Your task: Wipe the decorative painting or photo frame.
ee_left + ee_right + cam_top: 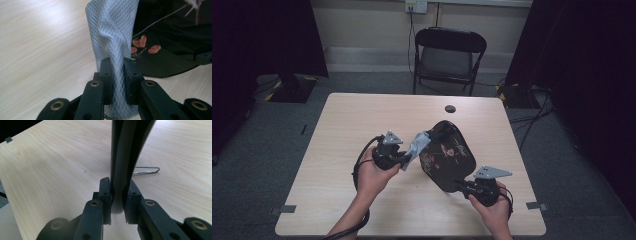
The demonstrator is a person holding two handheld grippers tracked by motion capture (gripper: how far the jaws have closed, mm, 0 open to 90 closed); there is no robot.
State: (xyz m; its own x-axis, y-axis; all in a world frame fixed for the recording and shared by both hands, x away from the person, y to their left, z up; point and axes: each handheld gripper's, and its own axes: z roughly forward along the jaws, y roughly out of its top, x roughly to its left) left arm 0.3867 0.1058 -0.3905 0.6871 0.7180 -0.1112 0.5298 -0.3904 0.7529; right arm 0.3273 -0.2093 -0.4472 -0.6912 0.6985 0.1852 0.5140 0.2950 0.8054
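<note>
Near the centre of the high view, the black lacquered tray [446, 156] is clamped tilted by the right gripper [460, 186] so it can be wiped with the grey cloth [417, 148] pinched in the left gripper [404, 159].

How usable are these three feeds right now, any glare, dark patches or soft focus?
High view: dim, room sides nearly black, black tray and grey cloth still readable. Left gripper view: cloth weave sharp, bright glare on the table. Right gripper view: tray edge dark and blurred; wood grain crisp.
</note>
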